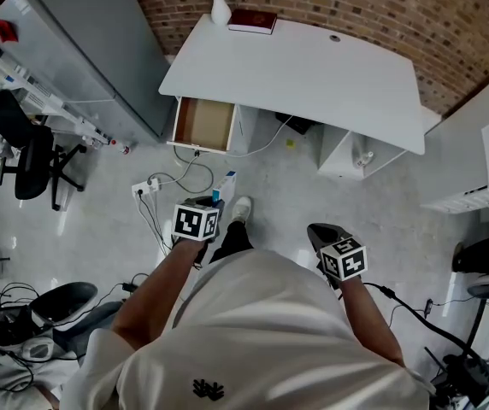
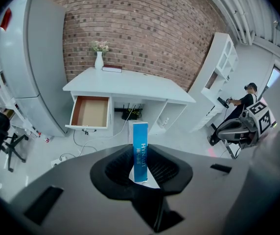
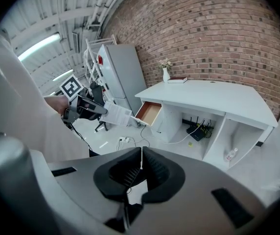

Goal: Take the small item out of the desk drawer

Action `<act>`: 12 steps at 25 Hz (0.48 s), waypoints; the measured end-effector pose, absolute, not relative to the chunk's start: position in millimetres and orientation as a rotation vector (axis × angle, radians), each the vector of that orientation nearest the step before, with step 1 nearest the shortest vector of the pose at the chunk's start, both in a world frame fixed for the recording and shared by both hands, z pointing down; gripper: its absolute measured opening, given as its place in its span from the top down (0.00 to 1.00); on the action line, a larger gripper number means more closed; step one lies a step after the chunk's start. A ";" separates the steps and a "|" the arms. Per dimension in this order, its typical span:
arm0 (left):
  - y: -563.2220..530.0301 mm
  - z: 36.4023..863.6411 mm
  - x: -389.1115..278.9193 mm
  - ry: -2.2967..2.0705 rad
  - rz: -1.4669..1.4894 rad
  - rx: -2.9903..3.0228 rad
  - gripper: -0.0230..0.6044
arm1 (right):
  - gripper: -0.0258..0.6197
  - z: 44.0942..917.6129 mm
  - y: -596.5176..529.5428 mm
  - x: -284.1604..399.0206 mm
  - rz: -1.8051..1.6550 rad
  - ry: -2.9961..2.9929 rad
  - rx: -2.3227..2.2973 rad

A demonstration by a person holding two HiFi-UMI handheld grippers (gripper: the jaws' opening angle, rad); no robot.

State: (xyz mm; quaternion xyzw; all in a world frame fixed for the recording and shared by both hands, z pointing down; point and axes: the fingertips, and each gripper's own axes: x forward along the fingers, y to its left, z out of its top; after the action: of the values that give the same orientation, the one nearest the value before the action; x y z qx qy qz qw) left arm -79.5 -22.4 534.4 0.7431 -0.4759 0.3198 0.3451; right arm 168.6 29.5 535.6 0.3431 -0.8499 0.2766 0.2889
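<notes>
**Box clamped in left gripper, clear of drawer**

The left gripper's (image 2: pixel 140 156) jaws are clamped on an upright blue box (image 2: pixel 140 143). The right gripper's (image 3: pixel 141 151) jaws are together with nothing between them. Well ahead, the drawer (image 2: pixel 89 112) stands pulled open under the left end of the white desk (image 2: pixel 130 87), showing a bare bottom. A vase (image 2: pixel 99 60) and a book (image 2: pixel 112 69) sit on the desk.

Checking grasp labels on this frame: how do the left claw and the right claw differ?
The left claw grips a blue box that stands upright between its jaws; the right claw holds nothing. The left claw's jaws stand apart on the box; the right claw's jaws are closed together. Shared: both point toward the white desk and its open drawer.
</notes>
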 end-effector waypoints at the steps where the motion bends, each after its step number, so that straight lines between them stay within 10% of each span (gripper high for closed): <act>1: -21.9 533.9 -80.9 -1.237 0.830 1.928 0.81 | 0.91 534.9 29.2 167.0 0.736 -2.270 0.915; 12: -19.7 532.8 -83.2 -1.247 0.826 1.916 0.81 | 0.91 531.8 28.3 166.1 0.717 -2.279 0.914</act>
State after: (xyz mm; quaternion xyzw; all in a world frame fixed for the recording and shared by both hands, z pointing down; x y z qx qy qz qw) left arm -83.2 -19.7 532.8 0.7391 -0.4808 0.3186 0.3480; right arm 166.1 28.3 531.8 0.3420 -0.8534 0.2684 0.2876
